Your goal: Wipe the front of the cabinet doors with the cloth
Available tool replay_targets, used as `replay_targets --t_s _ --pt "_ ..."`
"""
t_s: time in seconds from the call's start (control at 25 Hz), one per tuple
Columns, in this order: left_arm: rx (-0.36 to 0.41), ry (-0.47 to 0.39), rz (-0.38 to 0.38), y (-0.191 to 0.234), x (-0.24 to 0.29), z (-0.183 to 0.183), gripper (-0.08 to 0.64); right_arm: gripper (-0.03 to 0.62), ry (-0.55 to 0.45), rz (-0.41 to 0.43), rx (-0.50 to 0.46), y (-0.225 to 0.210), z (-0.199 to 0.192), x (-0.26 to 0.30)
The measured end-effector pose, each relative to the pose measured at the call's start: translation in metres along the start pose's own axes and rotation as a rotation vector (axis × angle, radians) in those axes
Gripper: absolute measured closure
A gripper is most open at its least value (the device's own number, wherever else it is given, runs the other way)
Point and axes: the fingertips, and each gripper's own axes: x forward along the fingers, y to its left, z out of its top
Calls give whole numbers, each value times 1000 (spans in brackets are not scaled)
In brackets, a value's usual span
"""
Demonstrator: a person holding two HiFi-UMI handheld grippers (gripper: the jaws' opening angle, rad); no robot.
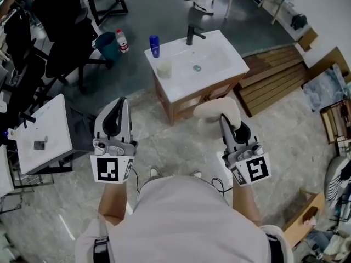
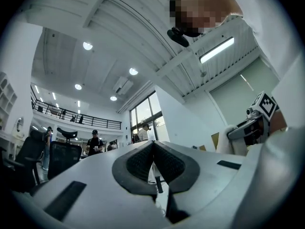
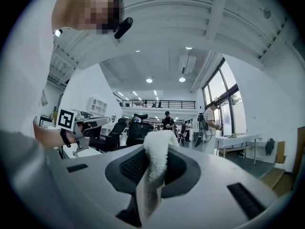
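A white cloth (image 1: pixel 218 112) is pinched in my right gripper (image 1: pixel 226 120), which is shut on it; in the right gripper view the cloth (image 3: pixel 153 175) sticks up between the dark pads. My left gripper (image 1: pixel 115 109) is shut with nothing in it, its pads (image 2: pixel 138 163) pressed together. Both grippers point upward in front of me, held level with each other. The wooden cabinet (image 1: pixel 186 104) with a white sink top (image 1: pixel 219 48) stands ahead on the floor; its door fronts face me, just beyond the cloth.
On the sink top stand a blue bottle (image 1: pixel 154 46), a black tap (image 1: pixel 191 35) and a small cup (image 1: pixel 164 69). A white table (image 1: pixel 45 136) is at my left. Wooden pallets (image 1: pixel 274 75) lie to the right. Office chairs (image 1: pixel 66 43) stand at the far left.
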Motion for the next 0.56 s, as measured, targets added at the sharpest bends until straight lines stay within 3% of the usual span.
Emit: replay_targets --t_s 0.56 --pt "-15 28 -48 -15 9 -14 541 517 17 -32 17 -10 -14 -3"
